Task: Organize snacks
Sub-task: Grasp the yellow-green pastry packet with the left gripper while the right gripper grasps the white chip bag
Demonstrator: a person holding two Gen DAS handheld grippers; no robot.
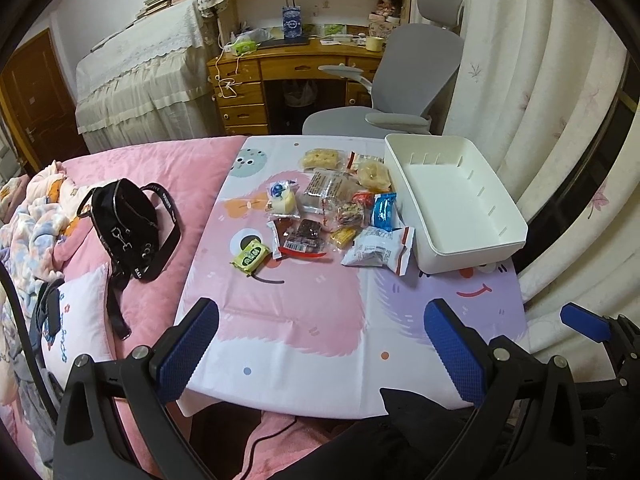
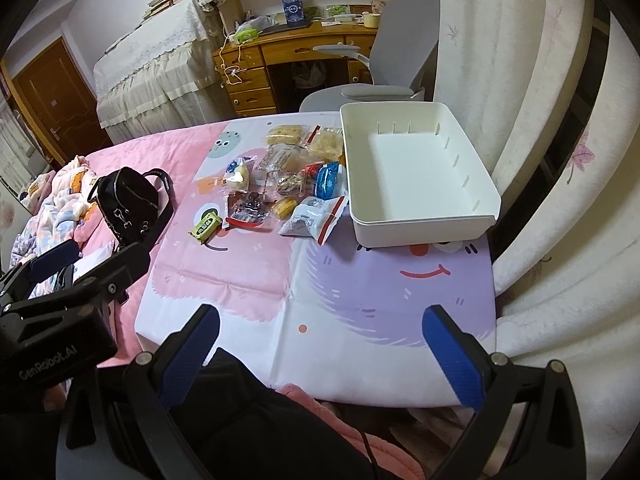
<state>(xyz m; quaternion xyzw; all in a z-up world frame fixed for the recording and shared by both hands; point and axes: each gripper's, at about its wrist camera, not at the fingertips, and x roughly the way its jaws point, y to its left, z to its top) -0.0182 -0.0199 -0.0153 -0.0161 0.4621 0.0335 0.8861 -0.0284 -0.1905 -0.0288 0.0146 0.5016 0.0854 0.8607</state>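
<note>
Crinkly film wraps most of the snacks (image 1: 336, 204), heaped on the cartoon-printed surface (image 1: 320, 312) just left of the white bin (image 1: 472, 216). They look light, soft and slippery; the cakes and crackers likely crush easily, so pinching a sealed edge seems wisest (the white-and-red packet (image 2: 310, 218) nearest the bin offers one). The bin holds nothing, only slotted walls showing. The left tongs (image 1: 320, 344) and right tongs (image 2: 320, 356) both hang wide open, gripping nothing, near the surface's front edge and well short of the pile.
</note>
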